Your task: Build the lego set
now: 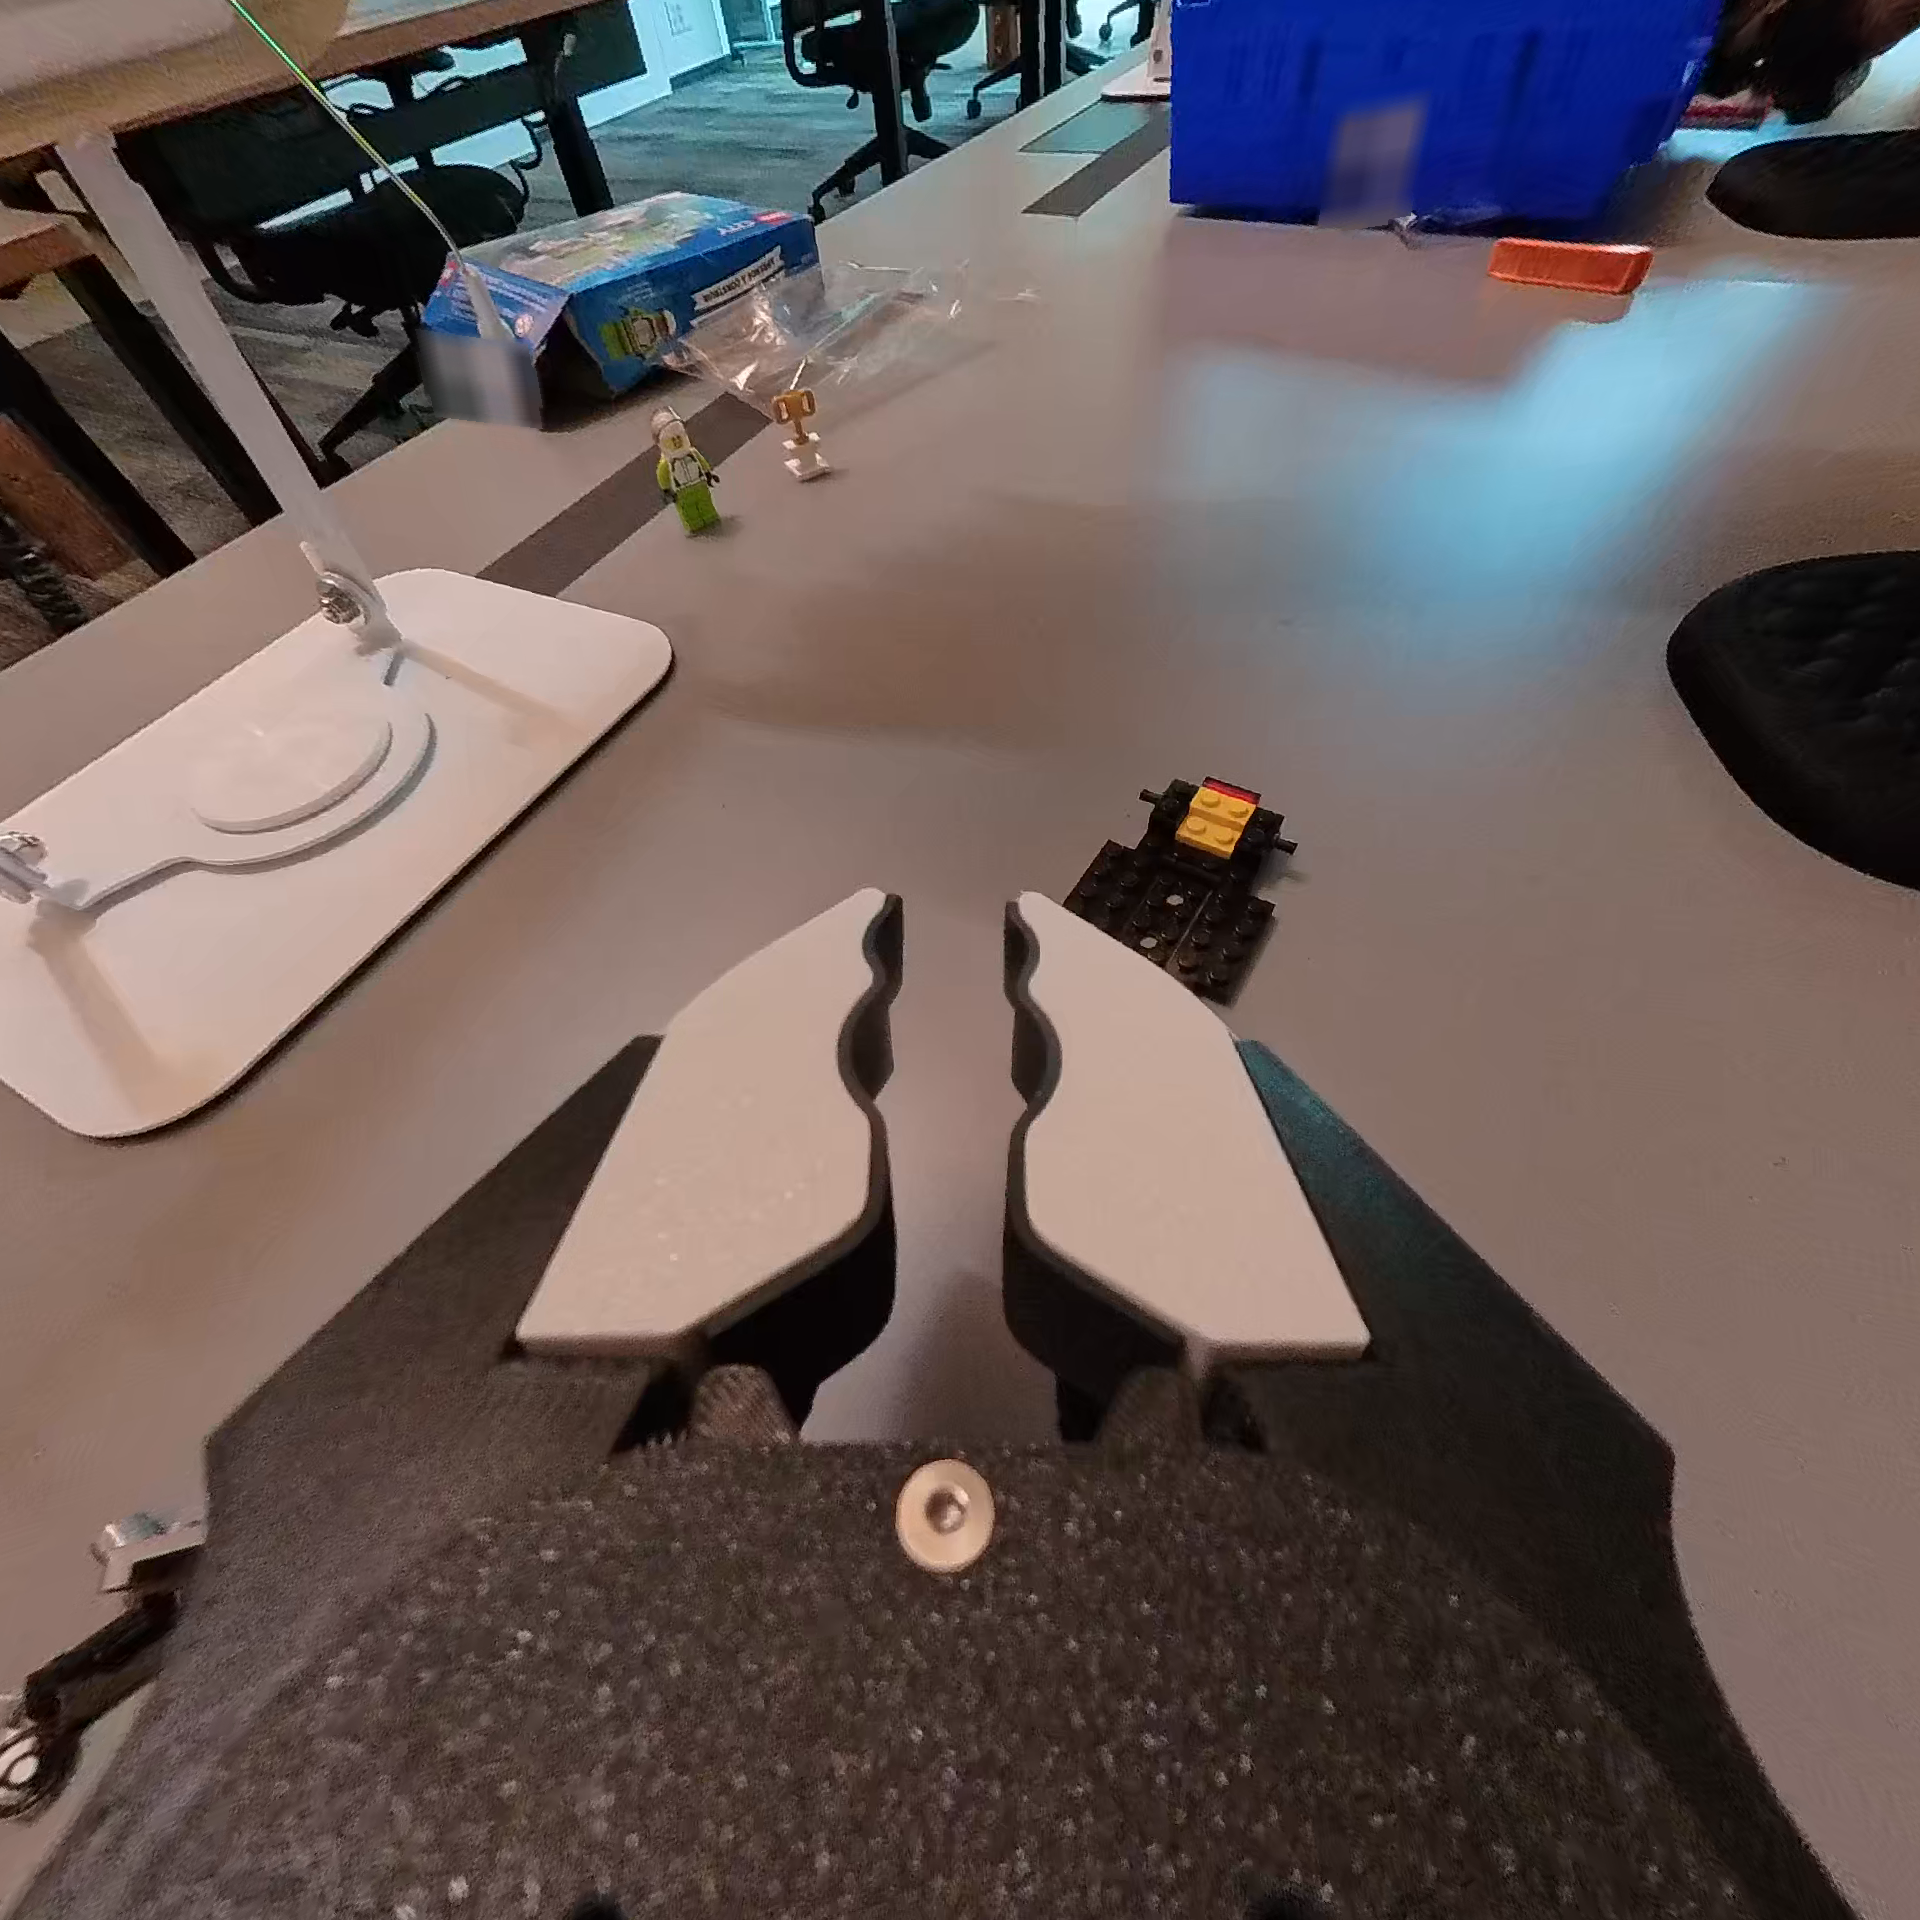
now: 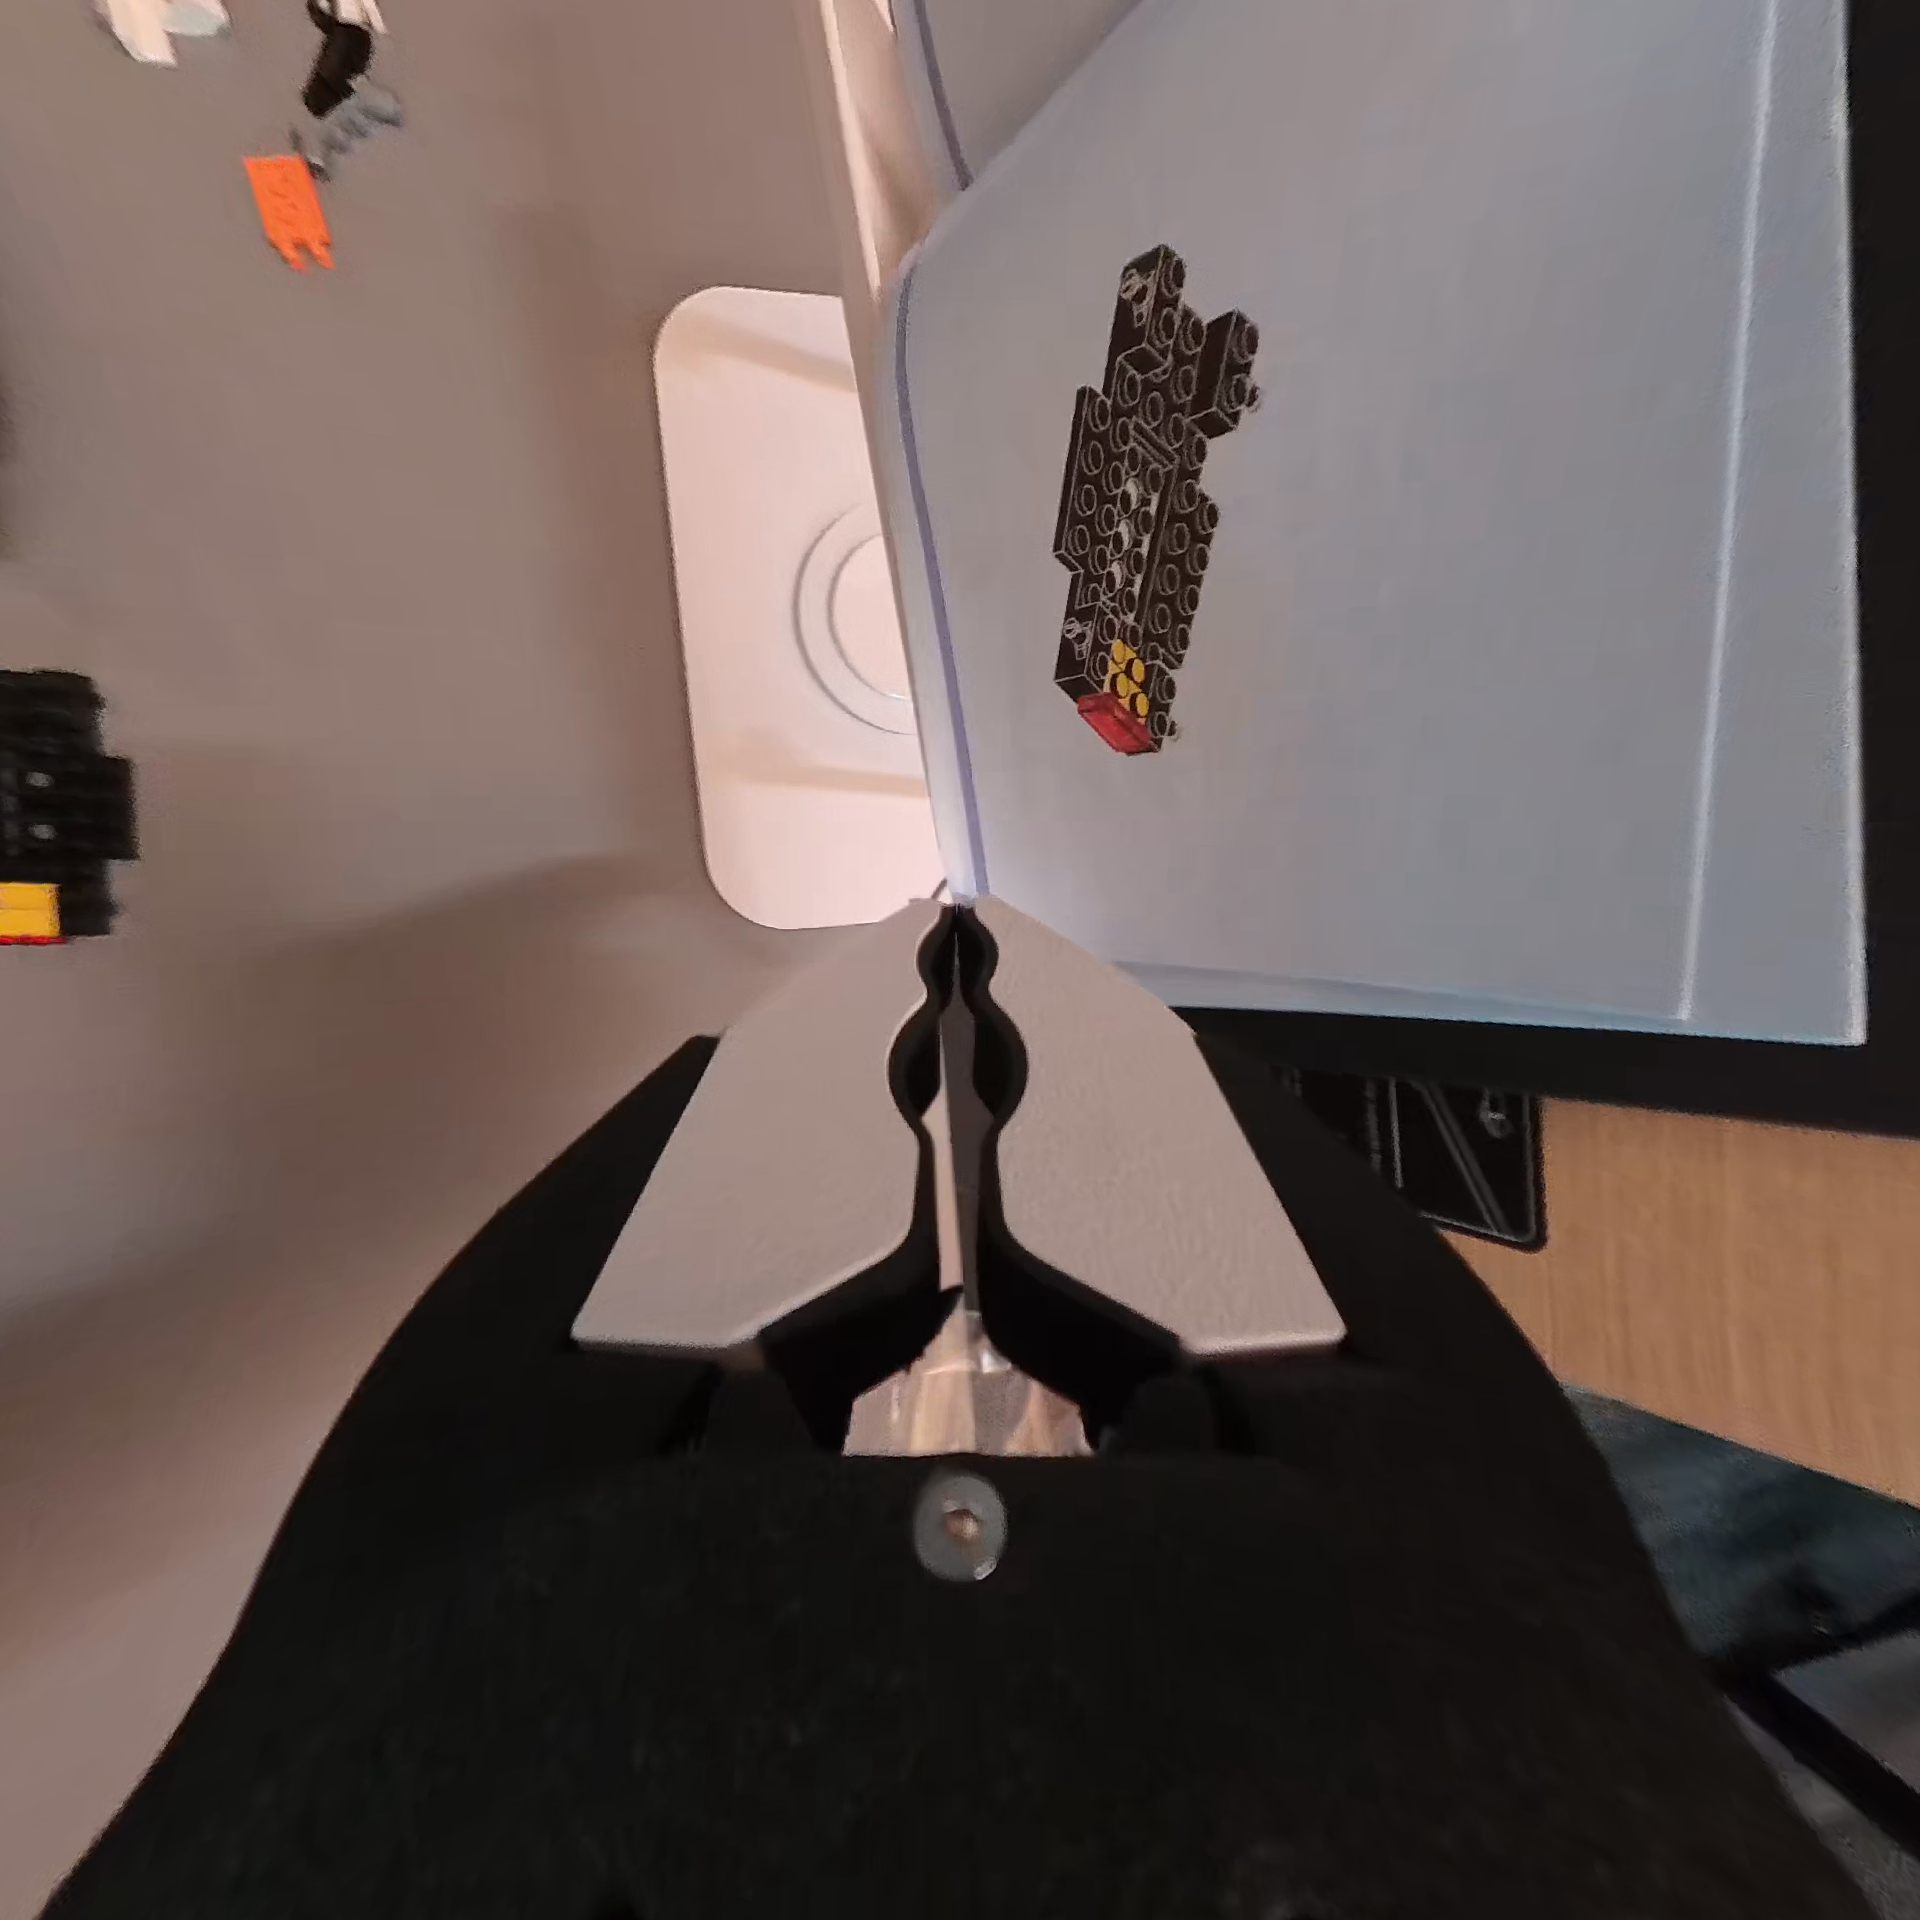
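Now R gripper [image 2: 956, 920] pinches booklet page [image 2: 1455, 623] edge; L gripper [image 1: 953, 909] open, beside chassis [image 1: 1184, 894].

In the right wrist view the black brick car [image 2: 57, 800] is smeared by blur and cut by the left edge. In the left wrist view a pale blue blur [image 1: 1538, 468] hangs over the table [image 1: 1039, 644], unidentifiable. The blue bin [image 1: 1434, 104] runs off the top.

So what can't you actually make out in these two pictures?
- Left wrist view: a pale blue smear over the table, motion blur; what it is can't be told.
- Left wrist view: the near end of the black chassis is hidden behind a finger.
- Right wrist view: the chassis is cut off by the left edge and blurred.
- Right wrist view: the small parts at top left are too blurred to identify.
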### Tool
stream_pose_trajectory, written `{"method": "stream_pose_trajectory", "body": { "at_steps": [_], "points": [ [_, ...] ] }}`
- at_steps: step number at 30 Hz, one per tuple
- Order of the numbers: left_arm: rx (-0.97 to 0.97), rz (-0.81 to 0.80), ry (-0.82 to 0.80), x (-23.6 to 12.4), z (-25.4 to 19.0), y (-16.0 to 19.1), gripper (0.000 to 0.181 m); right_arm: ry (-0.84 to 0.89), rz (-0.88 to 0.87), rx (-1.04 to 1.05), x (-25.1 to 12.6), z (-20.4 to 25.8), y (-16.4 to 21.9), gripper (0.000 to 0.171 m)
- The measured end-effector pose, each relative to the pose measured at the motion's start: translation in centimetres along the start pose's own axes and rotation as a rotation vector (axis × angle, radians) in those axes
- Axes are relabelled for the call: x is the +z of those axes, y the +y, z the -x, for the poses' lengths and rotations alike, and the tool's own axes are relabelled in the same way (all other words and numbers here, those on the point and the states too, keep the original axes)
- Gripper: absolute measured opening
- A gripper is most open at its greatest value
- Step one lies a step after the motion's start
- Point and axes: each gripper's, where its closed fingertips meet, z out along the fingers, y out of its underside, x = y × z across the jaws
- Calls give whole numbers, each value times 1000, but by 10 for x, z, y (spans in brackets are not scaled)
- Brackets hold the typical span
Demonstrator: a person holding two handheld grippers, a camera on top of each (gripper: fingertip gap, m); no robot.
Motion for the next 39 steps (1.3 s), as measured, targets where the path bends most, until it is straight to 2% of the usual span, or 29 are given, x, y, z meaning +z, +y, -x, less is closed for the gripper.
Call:
{"method": "stream_pose_trajectory", "body": {
  "at_steps": [11,39],
  "points": [
    [3,16,29,3,-7,2,18,-149,82,156,-15,0,-4,0],
    [16,46,76,8,-17,7,18,-228,187,217,-16,5,-4,0]
  ]
}}
